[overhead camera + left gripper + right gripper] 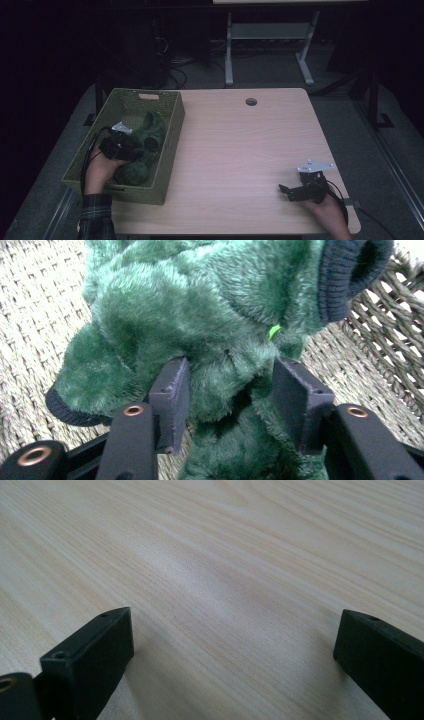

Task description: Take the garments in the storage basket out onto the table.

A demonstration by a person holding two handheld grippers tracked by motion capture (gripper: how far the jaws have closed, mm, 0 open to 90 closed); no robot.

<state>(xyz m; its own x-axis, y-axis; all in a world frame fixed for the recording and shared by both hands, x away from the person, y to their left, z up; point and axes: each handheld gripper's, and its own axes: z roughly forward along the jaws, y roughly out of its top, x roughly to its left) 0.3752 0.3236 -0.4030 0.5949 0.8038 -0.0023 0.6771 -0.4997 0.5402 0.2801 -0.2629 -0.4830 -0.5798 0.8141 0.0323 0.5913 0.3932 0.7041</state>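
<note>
Counter (240, 150): light wood-grain top with a round hole near its far edge. Woven basket (172, 127): olive green, rectangular, standing on the counter's left side, with a handle slot in its far wall. Green plush toy (200, 315): lies inside the basket on the woven floor; dark knitted cuffs trim its limbs, one at the upper right of the left gripper view and one at the lower left.

Left gripper (230, 390): lowered into the basket, held by a hand in a plaid sleeve. Its jaws straddle a fold of the plush fur, and both pads sit against the pile and dent it, so the gripper is closed on the plush toy at a half-wide setting.

Right gripper (232, 645): rests low over the near right part of the counter, well apart from the basket. Its jaws stand wide apart, with bare wood between them.
</note>
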